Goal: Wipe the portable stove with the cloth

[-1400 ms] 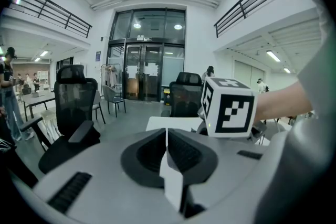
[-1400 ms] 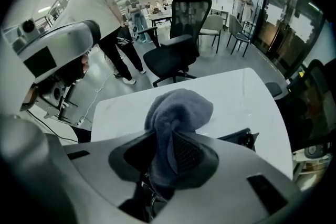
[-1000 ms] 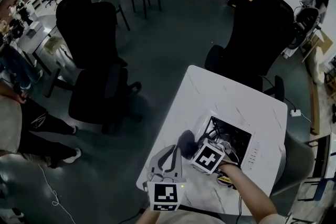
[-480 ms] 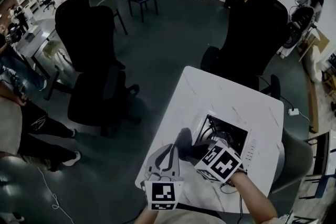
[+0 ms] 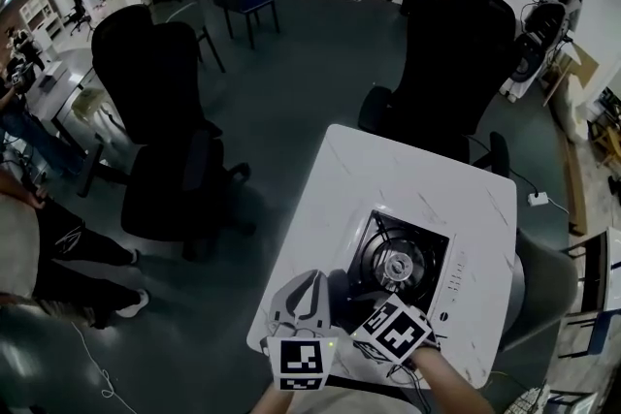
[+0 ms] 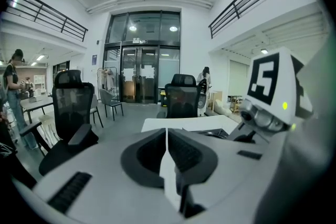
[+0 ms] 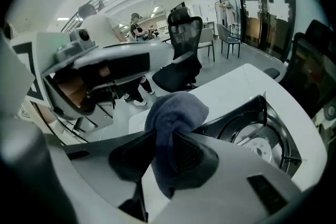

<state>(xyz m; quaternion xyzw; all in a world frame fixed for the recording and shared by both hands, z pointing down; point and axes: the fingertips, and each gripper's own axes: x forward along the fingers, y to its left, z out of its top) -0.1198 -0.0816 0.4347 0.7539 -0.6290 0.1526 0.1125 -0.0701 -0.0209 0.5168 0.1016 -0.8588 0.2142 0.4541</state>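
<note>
The portable stove [image 5: 411, 258], white with a black burner well, sits on the near half of the white table [image 5: 388, 172]. In the right gripper view the stove [image 7: 262, 126] lies to the right of the jaws. My right gripper [image 7: 164, 145] is shut on a dark blue-grey cloth [image 7: 174, 112], which bunches up above the jaws. Seen from the head, the cloth [image 5: 343, 290] hangs off the stove's near-left corner, just in front of my right gripper [image 5: 357, 303]. My left gripper [image 5: 309, 286] is beside it over the table's near-left edge, shut with nothing in it [image 6: 167, 136].
Black office chairs stand left of the table [image 5: 160, 141] and beyond its far end [image 5: 456, 63]. A person's legs [image 5: 44, 242] are at the left on the grey floor. A plug with its cable [image 5: 537, 199] lies right of the table. Another chair [image 5: 238, 0] stands far off.
My right gripper has drawn back with the cloth from over the burner to the stove's near-left corner, uncovering the burner. The left gripper has stayed put.
</note>
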